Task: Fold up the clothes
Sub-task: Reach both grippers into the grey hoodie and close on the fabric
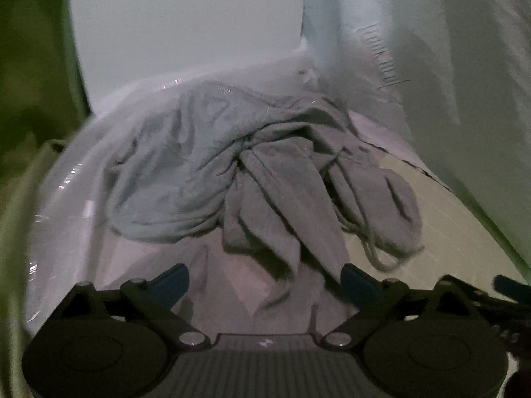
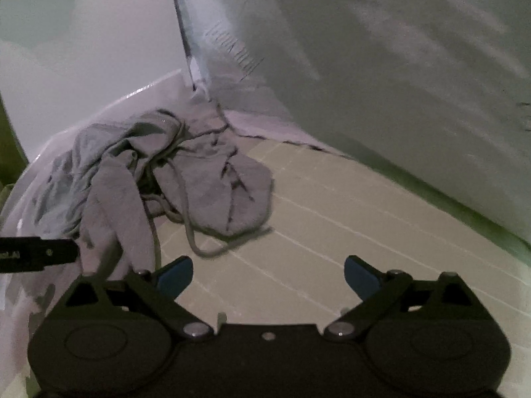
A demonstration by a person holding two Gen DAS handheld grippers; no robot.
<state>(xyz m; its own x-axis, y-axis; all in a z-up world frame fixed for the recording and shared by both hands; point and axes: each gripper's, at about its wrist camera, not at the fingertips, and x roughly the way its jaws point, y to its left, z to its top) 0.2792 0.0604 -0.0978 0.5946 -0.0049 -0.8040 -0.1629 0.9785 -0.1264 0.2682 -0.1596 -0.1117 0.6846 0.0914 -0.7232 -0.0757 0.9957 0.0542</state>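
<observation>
Black and with blue pads, the left gripper (image 1: 265, 282) is closest in the left wrist view, and its jaws stand wide apart with nothing held between them. Under it lies a thin, pale pink cloth (image 1: 232, 292) spread over that side of the tabletop. Just past the blue pads sits the crumpled grey hooded top made of soft fabric (image 1: 212, 172), bunched in a heap with its sleeves twisted over each other and its grey drawstring cord (image 1: 375, 252) looping out toward the near edge. The heap lies on the pink cloth, and one part of it hangs over onto the pale green cutting mat with white grid lines (image 2: 332, 232). In the right wrist view the right gripper (image 2: 268, 275) is also wide open and holds nothing; it hangs over the bare green mat, with the grey top lying farther back and to its left. White walls (image 2: 398, 83) meet in a corner behind the far edge of the tabletop, close behind the heap. Both pictures are dim and a bit blurry.
</observation>
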